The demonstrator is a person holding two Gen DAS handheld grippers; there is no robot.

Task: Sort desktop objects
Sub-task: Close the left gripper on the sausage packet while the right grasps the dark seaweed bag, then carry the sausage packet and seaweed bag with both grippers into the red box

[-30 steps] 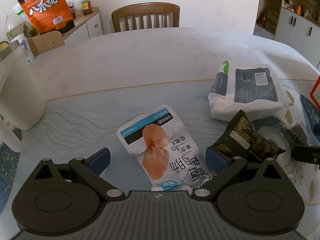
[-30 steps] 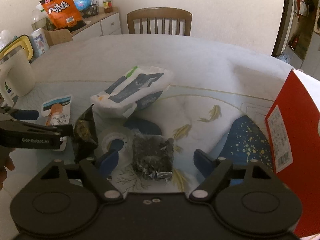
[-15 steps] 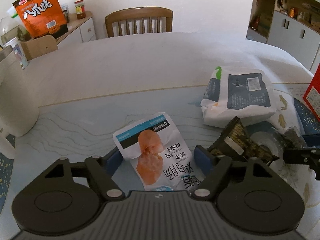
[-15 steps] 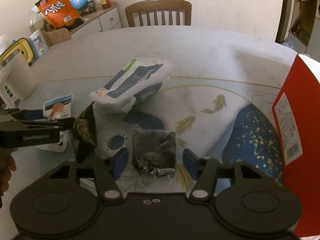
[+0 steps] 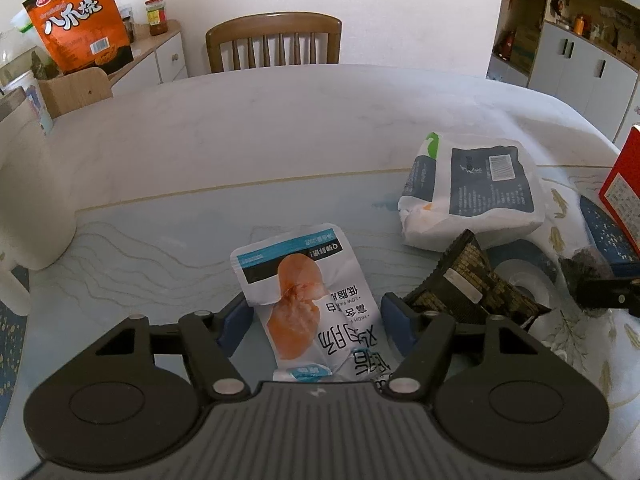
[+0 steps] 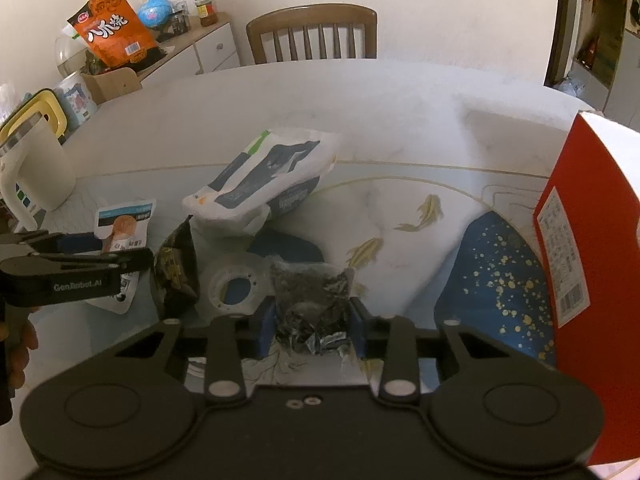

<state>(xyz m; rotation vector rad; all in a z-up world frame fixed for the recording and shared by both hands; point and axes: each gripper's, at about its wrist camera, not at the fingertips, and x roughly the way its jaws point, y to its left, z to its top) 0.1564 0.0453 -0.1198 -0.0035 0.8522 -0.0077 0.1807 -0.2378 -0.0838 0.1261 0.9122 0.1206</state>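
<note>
A white and blue chicken snack packet (image 5: pixel 316 304) lies flat between the blue pads of my left gripper (image 5: pixel 316 326); the jaws have narrowed around it, and whether they press it is unclear. The packet also shows in the right wrist view (image 6: pixel 120 236). My right gripper (image 6: pixel 311 326) is shut on a clear packet of dark dried bits (image 6: pixel 310 300), also visible at the right edge of the left wrist view (image 5: pixel 584 268). A dark brown snack packet (image 5: pixel 476 284) stands tilted between the two grippers.
A large white and grey bag (image 5: pixel 472 188) lies behind the packets. A clear tape roll (image 6: pixel 236 286) lies beside the dark packet. A red box (image 6: pixel 592 264) stands at the right. A cream kettle (image 6: pixel 36 176) stands at the left. A wooden chair (image 5: pixel 274 42) is at the table's far side.
Both grippers have closed inward: the left jaws narrowed around the chicken packet, and the right jaws closed onto the clear packet of dark bits.
</note>
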